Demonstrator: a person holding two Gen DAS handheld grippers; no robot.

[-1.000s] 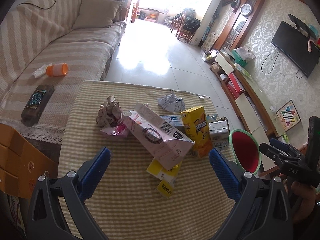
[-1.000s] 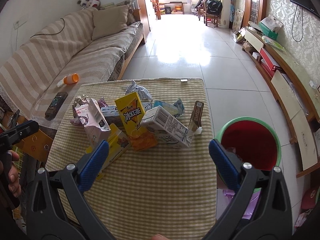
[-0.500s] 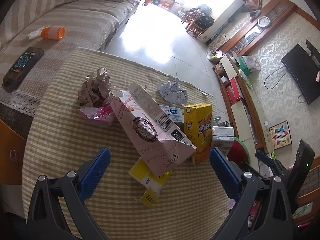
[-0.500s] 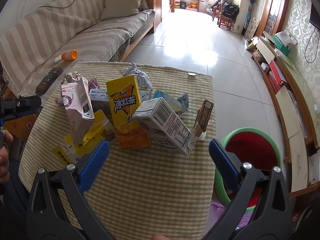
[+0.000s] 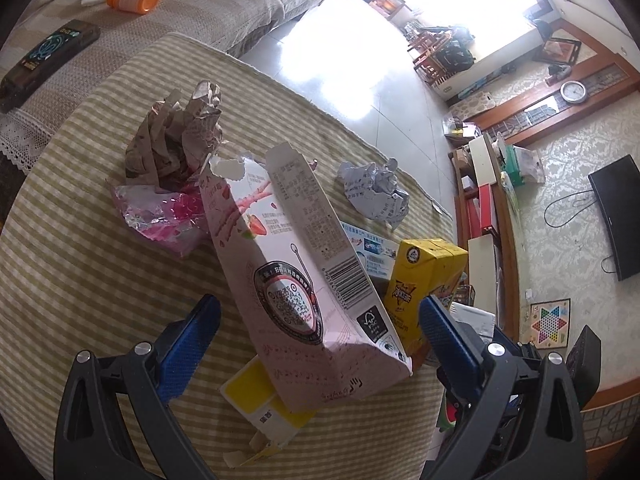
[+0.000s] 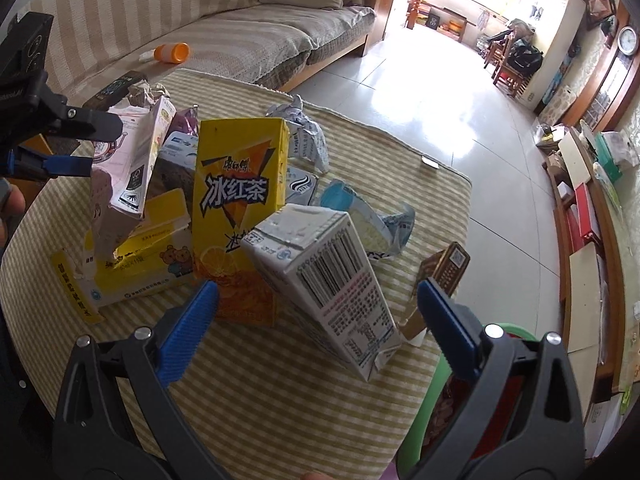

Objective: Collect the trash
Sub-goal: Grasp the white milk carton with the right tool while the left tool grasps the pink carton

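Note:
Trash lies heaped on a striped tablecloth [image 5: 80,280]. My left gripper [image 5: 316,320] is open, its blue fingers either side of a pink torn carton [image 5: 304,288], not touching it. The carton leans on a yellow flat box [image 5: 256,396]. My right gripper [image 6: 316,304] is open around a white-grey milk carton [image 6: 328,276] lying tilted. A yellow iced-tea carton [image 6: 240,196] stands behind it and also shows in the left wrist view [image 5: 424,280]. The pink carton [image 6: 128,172] shows in the right wrist view with the left gripper [image 6: 60,148] beside it.
Crumpled brown paper [image 5: 176,136], a pink wrapper [image 5: 160,216] and crumpled white paper [image 5: 372,192] lie farther back. A green-rimmed red bin [image 6: 448,400] stands at the table's right edge. A sofa [image 6: 240,36] holds an orange bottle [image 6: 172,53] and a remote [image 5: 44,56].
Both grippers have moved forward and down toward the pile. The left now straddles the pink carton, the right straddles the white-grey carton. Both stayed open.

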